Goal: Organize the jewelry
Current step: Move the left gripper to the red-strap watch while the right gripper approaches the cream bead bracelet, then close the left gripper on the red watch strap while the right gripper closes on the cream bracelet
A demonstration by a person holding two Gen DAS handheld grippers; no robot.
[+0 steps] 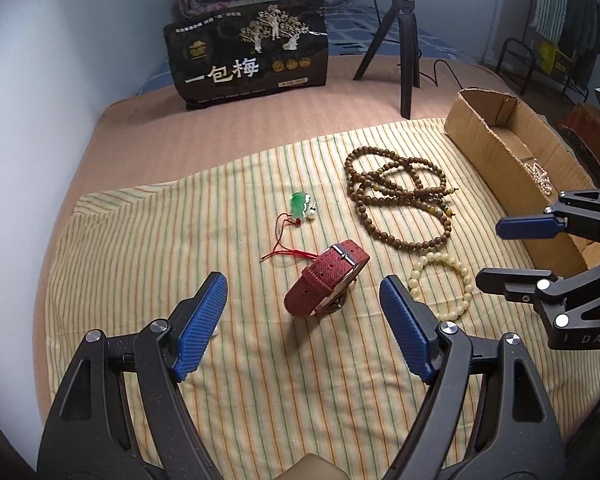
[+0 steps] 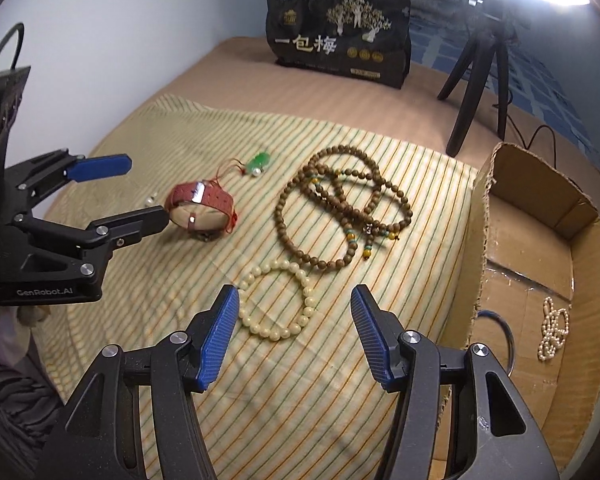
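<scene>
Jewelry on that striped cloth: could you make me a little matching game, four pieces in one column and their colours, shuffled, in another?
Pieces:
1. watch strap
2. long bead string
3. small bead bracelet
4. pendant

Colours:
A. cream
B. green
C. red
D. brown

Pairs: 1-C, 2-D, 3-A, 4-B

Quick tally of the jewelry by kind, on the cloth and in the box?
Bead strands: 2, brown wooden beads and cream bead bracelet
Watch: 1, red-strap watch
Pendant: 1, green pendant on red cord
Pearl strand: 1, in the cardboard box
Loose pearl piece: 1
Total: 6
</scene>
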